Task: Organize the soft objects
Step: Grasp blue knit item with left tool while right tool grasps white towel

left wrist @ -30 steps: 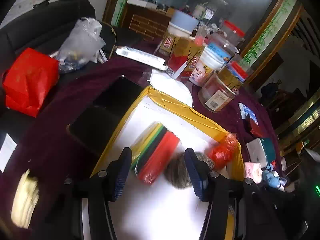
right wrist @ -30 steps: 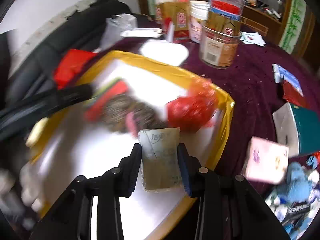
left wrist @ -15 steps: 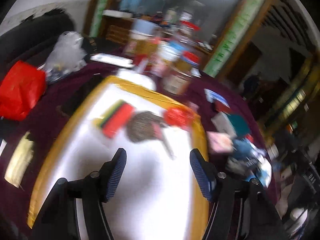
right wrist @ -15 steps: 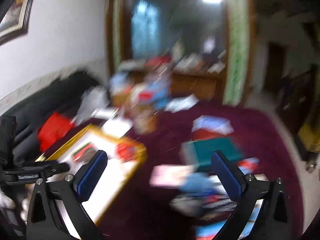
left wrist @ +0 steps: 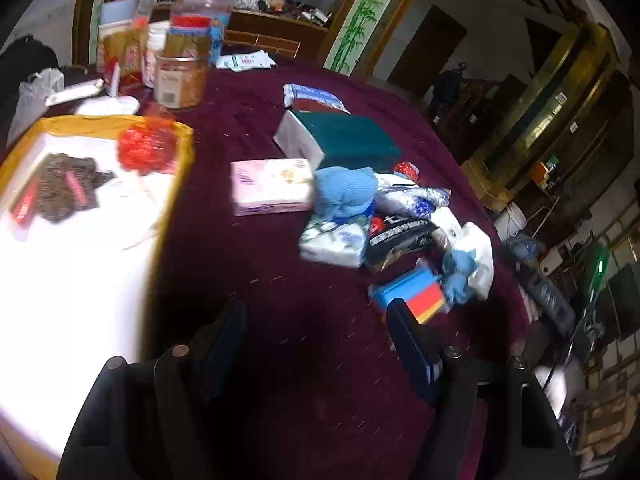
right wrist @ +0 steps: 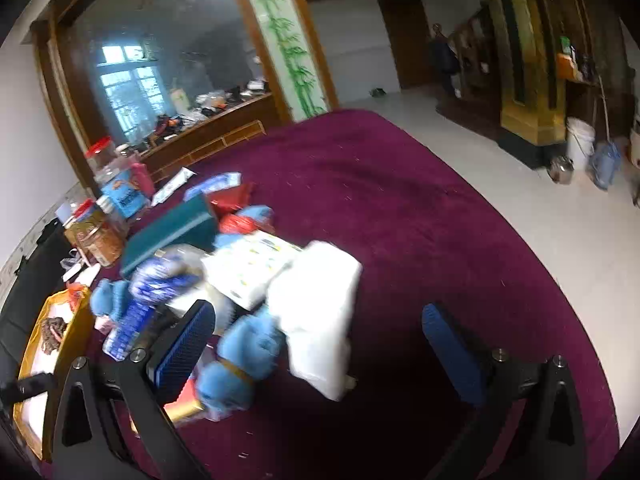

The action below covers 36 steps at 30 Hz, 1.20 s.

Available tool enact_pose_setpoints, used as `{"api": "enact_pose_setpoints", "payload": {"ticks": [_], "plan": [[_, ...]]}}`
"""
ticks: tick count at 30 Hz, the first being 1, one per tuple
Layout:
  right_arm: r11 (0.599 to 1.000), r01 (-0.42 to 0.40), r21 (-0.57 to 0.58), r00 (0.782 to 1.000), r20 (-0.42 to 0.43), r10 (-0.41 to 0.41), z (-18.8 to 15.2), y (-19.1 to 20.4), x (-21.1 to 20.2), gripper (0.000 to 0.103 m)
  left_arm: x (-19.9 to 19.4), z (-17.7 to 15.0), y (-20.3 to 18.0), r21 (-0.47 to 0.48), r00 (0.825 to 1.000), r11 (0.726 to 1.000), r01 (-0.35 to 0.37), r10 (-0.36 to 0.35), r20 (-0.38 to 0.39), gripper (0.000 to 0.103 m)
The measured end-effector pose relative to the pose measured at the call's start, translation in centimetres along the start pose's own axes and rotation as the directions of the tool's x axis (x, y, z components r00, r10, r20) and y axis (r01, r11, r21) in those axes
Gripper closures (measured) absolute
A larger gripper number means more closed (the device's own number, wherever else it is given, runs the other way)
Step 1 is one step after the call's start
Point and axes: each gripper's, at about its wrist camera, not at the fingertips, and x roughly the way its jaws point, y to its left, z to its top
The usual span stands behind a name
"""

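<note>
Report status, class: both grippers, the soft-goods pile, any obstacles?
Left gripper open, empty. Right gripper wide open, empty. Soft pile unsorted on maroon cloth. Nothing blocking.

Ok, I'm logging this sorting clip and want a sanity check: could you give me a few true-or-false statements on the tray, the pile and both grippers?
1. The left gripper is open with nothing between its fingers. True.
2. The right gripper clamps a green tissue pack. False: it is open and holds nothing.
3. The red crinkly mesh bag lies on the yellow-rimmed white tray. True.
4. The pink tissue pack lies on the tray. False: it lies on the maroon tablecloth, beside the tray.
</note>
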Motion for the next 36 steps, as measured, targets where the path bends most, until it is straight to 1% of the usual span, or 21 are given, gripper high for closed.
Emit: {"api": "enact_pose_setpoints", "payload": {"ticks": [2, 3, 5, 8, 10, 12, 14, 15, 16, 17, 18, 19, 21, 22, 26, 28, 32, 35, 36], "plan": [[0.999, -0.041, 0.025, 0.999, 0.002, 0.041, 0.1, 0.0, 0.0, 0.000, 1.2, 0.5, -0.9, -0.021, 1.000, 1.000, 0.003, -0.003, -0.010, 0.027], [0.999, -0.040, 0.016, 0.999, -0.002, 0.040, 0.0, 0.1, 0.0, 0.000, 1.9, 1.1, -1.3, -0.031, 1.000, 1.000, -0.003, 0.003, -0.001, 0.027], [0.999, -0.048, -0.009, 0.998, -0.030, 0.047, -0.1, 0.5, 0.6, 0.000, 2.5, 2.0, -1.9, -0.036, 0.999, 0.999, -0.026, 0.027, 0.026, 0.027], [0.999, -0.048, -0.022, 0.998, -0.030, 0.048, -0.2, 0.4, 0.2, 0.000, 3.7, 4.0, -2.6, -0.036, 0.994, 0.997, -0.073, 0.075, 0.081, 0.027], [0.999, -0.051, -0.012, 0.998, -0.029, 0.051, -0.2, 0.2, 0.1, 0.000, 4.8, 5.3, -3.3, -0.015, 0.987, 0.994, -0.112, 0.113, 0.111, 0.027], [0.999, -0.052, -0.001, 0.998, -0.029, 0.052, -0.2, -0.3, -0.1, 0.000, 6.2, 6.2, -3.9, 0.015, 0.981, 0.988, -0.155, 0.152, 0.122, 0.027], [0.999, -0.049, 0.008, 0.998, -0.040, 0.049, -0.2, -0.7, 0.0, 0.000, 7.7, 6.8, -4.4, 0.040, 0.979, 0.983, -0.179, 0.173, 0.111, 0.027], [0.999, -0.047, 0.011, 0.998, -0.046, 0.047, -0.2, -0.7, 0.1, 0.000, 8.8, 7.0, -4.6, 0.060, 0.978, 0.980, -0.192, 0.186, 0.093, 0.027], [0.999, -0.045, 0.011, 0.998, -0.049, 0.045, -0.2, -0.7, 0.2, 0.000, 9.5, 7.2, -4.7, 0.072, 0.978, 0.977, -0.200, 0.194, 0.080, 0.030], [0.999, -0.043, 0.010, 0.998, -0.051, 0.043, -0.2, -0.7, 0.2, 0.000, 10.1, 7.1, -4.8, 0.082, 0.977, 0.975, -0.207, 0.202, 0.062, 0.050], [0.999, -0.042, 0.010, 0.998, -0.052, 0.042, -0.2, -0.8, 0.2, 0.000, 10.8, 7.0, -4.6, 0.088, 0.977, 0.974, -0.211, 0.208, 0.040, 0.061], [0.999, -0.040, 0.009, 0.998, -0.053, 0.041, -0.2, -0.8, 0.3, 0.000, 11.1, 6.9, -4.4, 0.086, 0.979, 0.975, -0.204, 0.202, 0.028, 0.065], [0.999, -0.038, 0.007, 0.997, -0.063, 0.038, -0.2, -0.7, 0.5, 0.000, 10.9, 6.9, -3.9, 0.068, 0.989, 0.987, -0.148, 0.148, 0.010, 0.066], [0.999, -0.038, 0.007, 0.997, -0.066, 0.038, -0.2, -0.7, 0.5, 0.000, 10.6, 6.9, -3.7, 0.051, 0.990, 0.989, -0.140, 0.139, 0.009, 0.066], [0.999, -0.035, 0.018, 0.997, -0.073, 0.036, -0.2, -0.9, 0.6, 0.000, 7.8, 6.6, -3.6, 0.043, 0.994, 0.994, -0.097, 0.094, 0.055, 0.066], [0.999, -0.035, 0.029, 0.996, -0.078, 0.038, -0.3, -1.2, 0.7, 0.000, 5.8, 6.0, -3.6, 0.039, 0.995, 0.997, -0.063, 0.060, 0.077, 0.066], [0.999, -0.034, 0.040, 0.996, -0.085, 0.037, -0.3, -1.4, 0.8, 0.000, 1.6, 3.7, -3.4, 0.041, 0.995, 0.999, 0.011, -0.015, 0.101, 0.066], [0.999, -0.031, 0.044, 0.995, -0.089, 0.034, -0.3, -1.5, 0.8, 0.000, -1.9, 1.1, -2.9, 0.023, 0.991, 0.997, 0.073, -0.075, 0.114, 0.066], [0.998, -0.030, 0.049, 0.996, -0.088, 0.034, -0.3, -1.6, 0.8, 0.000, -2.7, 0.3, -2.8, 0.022, 0.989, 0.997, 0.080, -0.082, 0.124, 0.066]]}}
